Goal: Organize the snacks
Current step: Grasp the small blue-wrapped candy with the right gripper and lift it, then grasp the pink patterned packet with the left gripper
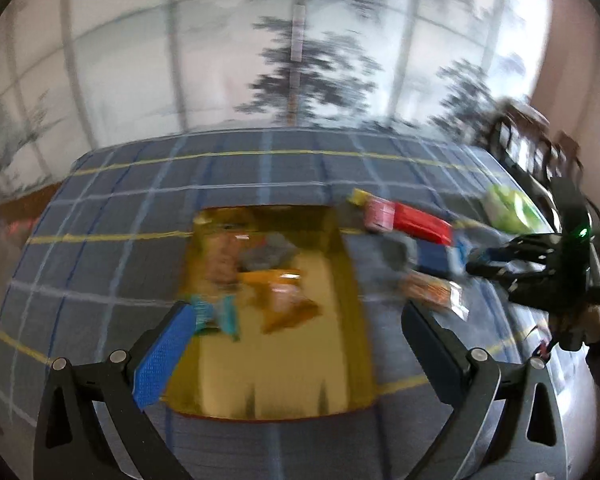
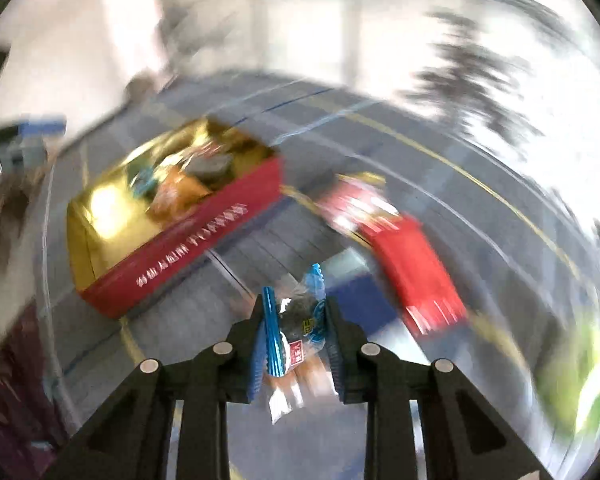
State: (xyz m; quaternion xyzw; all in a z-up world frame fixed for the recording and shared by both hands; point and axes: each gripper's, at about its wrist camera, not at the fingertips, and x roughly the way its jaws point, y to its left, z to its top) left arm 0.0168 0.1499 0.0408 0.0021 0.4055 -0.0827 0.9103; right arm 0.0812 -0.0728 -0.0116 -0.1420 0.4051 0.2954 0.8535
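Pinched in right claw: crinkly snack packet; gold box ahead-left. Left claw spread, empty. Risk: thin wrapper slipping loose mid-carry.

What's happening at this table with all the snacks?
A person is sorting snacks into a gold-lined box with two handheld grippers. The right gripper is shut on a blue-edged packet. The left gripper is open above the box, holding nothing. A red packet and a green bag lie on the tablecloth.
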